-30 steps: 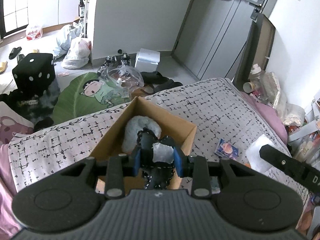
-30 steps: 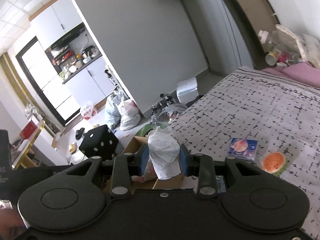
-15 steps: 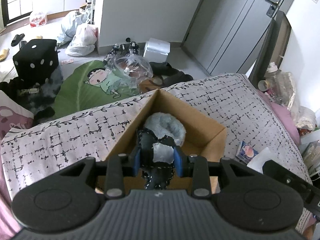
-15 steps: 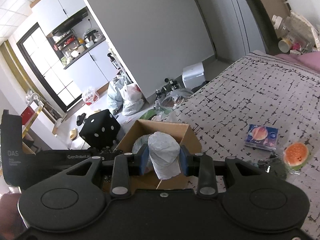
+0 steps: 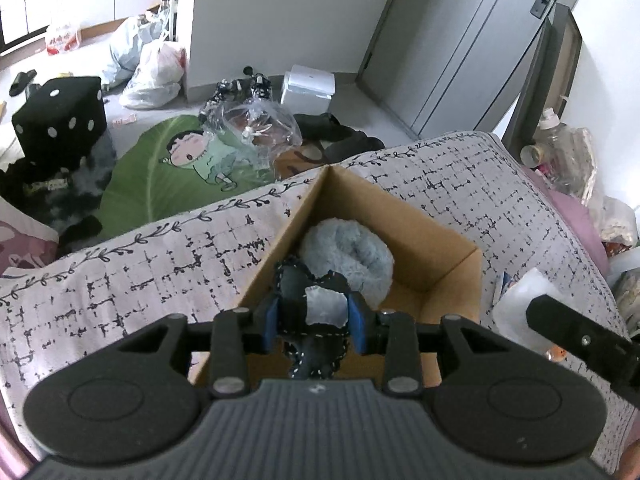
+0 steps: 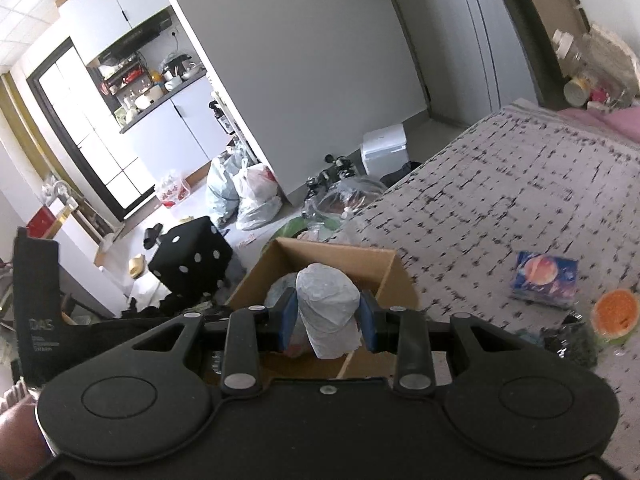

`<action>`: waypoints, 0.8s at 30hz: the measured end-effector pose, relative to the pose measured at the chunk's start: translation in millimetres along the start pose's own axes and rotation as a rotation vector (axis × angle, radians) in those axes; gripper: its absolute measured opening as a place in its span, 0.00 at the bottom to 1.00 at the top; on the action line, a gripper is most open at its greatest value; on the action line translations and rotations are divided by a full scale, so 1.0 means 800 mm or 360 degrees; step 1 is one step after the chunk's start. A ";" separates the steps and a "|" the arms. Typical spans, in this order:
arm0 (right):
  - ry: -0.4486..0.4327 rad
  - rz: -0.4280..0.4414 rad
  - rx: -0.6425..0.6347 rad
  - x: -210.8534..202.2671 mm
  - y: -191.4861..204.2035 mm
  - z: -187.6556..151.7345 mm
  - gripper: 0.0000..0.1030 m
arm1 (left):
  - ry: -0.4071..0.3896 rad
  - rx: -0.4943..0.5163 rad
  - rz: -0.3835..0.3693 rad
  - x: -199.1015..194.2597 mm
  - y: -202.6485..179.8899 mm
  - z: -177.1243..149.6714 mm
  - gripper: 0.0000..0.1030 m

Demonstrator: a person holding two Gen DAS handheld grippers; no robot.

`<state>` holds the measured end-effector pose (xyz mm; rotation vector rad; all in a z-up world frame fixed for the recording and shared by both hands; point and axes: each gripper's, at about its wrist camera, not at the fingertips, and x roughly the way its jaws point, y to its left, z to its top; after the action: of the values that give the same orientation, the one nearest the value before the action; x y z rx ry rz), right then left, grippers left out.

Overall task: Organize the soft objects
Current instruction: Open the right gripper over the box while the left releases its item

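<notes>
The cardboard box (image 5: 420, 216) looms nearer; left tool (image 5: 314, 316) pinches dark plush (image 5: 296, 292), right tool (image 6: 328, 318) grips white bundle (image 6: 326, 300)

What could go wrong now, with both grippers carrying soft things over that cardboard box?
The left gripper and right gripper crowd over one small cardboard box and may bump. The fluffy blue plush already fills much of it, so the dark stitched toy or white cloth bundle could spill onto the bedspread.
</notes>
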<state>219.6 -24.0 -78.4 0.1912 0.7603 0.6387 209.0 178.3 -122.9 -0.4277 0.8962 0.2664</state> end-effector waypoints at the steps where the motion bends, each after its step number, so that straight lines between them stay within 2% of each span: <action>1: 0.0000 0.0001 -0.0013 0.001 0.003 -0.001 0.32 | -0.0002 0.0002 -0.0003 0.000 0.000 0.000 0.35; 7: 0.0030 0.0014 -0.0047 0.012 0.017 -0.006 0.32 | 0.0000 -0.0024 -0.0064 -0.006 0.004 0.002 0.42; 9: 0.0042 0.0020 -0.0044 0.017 0.018 -0.008 0.32 | -0.0016 -0.0019 -0.0073 -0.012 0.004 0.004 0.50; 11: 0.0051 0.0012 -0.0048 0.020 0.020 -0.009 0.32 | -0.0031 -0.0020 -0.0074 -0.017 0.004 0.005 0.53; 19: 0.0011 0.0053 -0.0012 0.025 0.022 -0.010 0.33 | -0.0054 -0.0069 -0.0051 -0.034 0.014 0.011 0.54; 21: -0.0001 0.0050 0.0043 0.022 0.017 -0.007 0.36 | -0.0049 -0.0072 -0.0029 -0.037 0.015 0.011 0.54; 23: -0.0003 0.0065 0.0083 0.015 0.012 -0.001 0.53 | -0.0040 -0.0074 -0.0022 -0.041 0.015 0.012 0.54; 24: -0.0026 0.0088 0.0109 0.009 0.009 0.003 0.55 | -0.0039 -0.0081 -0.0024 -0.044 0.014 0.012 0.54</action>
<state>221.6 -14.0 -78.4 0.2811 0.7637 0.6633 190.2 191.4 -92.1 -0.4775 0.8634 0.2806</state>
